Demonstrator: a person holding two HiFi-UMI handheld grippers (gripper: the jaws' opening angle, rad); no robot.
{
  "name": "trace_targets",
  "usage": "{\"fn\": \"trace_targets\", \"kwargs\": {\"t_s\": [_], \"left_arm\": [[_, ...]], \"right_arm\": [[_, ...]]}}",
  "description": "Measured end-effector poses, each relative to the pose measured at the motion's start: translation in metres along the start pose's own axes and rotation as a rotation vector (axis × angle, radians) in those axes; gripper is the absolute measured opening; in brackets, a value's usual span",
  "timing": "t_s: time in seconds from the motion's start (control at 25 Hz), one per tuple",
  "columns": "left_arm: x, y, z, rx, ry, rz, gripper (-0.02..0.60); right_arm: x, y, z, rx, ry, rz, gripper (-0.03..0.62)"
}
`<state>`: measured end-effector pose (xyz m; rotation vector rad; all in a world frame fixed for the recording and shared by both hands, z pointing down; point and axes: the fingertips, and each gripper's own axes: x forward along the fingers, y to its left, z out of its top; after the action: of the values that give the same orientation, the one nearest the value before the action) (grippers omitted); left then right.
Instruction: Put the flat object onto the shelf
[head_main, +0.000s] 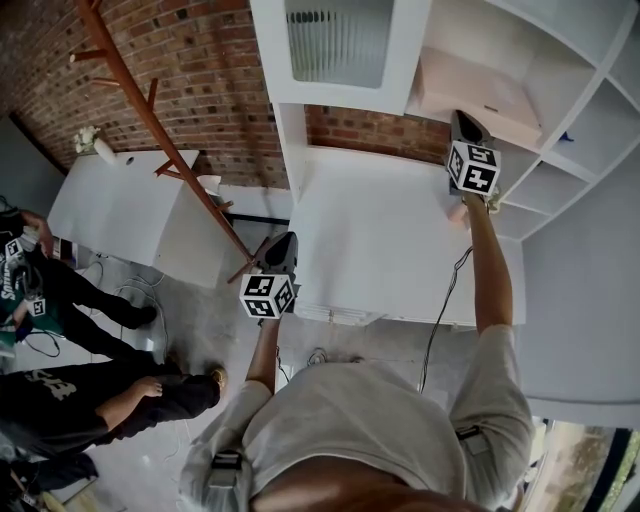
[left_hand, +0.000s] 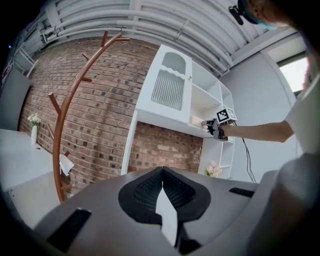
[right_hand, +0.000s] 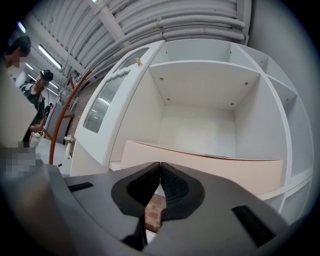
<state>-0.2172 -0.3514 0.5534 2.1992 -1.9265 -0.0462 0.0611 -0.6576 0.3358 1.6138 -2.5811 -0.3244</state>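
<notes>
Flat obj (right_hand: 210, 167): long axis along shelf (right_hand: 200, 127)

A red brick wall (head_main: 200, 90) backs a white shelf unit (head_main: 380, 230) with a ribbed glass door (head_main: 338, 40); a brown wooden coat stand (head_main: 140, 95) rises beside a white table (head_main: 110, 205) on grey floor (head_main: 200, 310), under a ribbed white ceiling (left_hand: 150, 20)

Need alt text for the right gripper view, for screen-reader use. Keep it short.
The right gripper has its dark jaws shut together with nothing between them, pointing into an open white shelf compartment. A flat pale peach board with an orange top edge sits in that compartment, just beyond the jaw tips.
</notes>
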Motion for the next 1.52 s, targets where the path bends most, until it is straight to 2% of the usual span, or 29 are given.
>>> {"fn": "trace_targets", "kwargs": {"t_s": [0.4, 0.56, 0.8, 1.16, 1.52], "left_arm": [[-0.009, 0.0, 0.005, 0.015, -0.005, -0.014, 0.015], [-0.006, -0.006, 0.006, 0.017, -0.006, -0.031, 0.015], [0.001, -0.018, 0.003, 0.02, 0.003, -0.074, 0.015], [0.017, -0.039, -0.001, 0.021, 0.014, -0.134, 0.015], [0.026, -0.056, -0.012, 0.015, 0.035, -0.174, 0.015]], "right_arm": [[-0.018, -0.002, 0.002, -0.003, -0.012, -0.025, 0.031], [-0.036, -0.001, 0.001, 0.009, -0.024, -0.021, 0.031], [-0.076, 0.013, -0.01, -0.027, -0.036, -0.019, 0.031], [-0.138, 0.036, -0.045, 0.009, -0.033, -0.022, 0.031], [-0.195, 0.047, -0.098, 0.038, 0.033, -0.063, 0.031]]}}
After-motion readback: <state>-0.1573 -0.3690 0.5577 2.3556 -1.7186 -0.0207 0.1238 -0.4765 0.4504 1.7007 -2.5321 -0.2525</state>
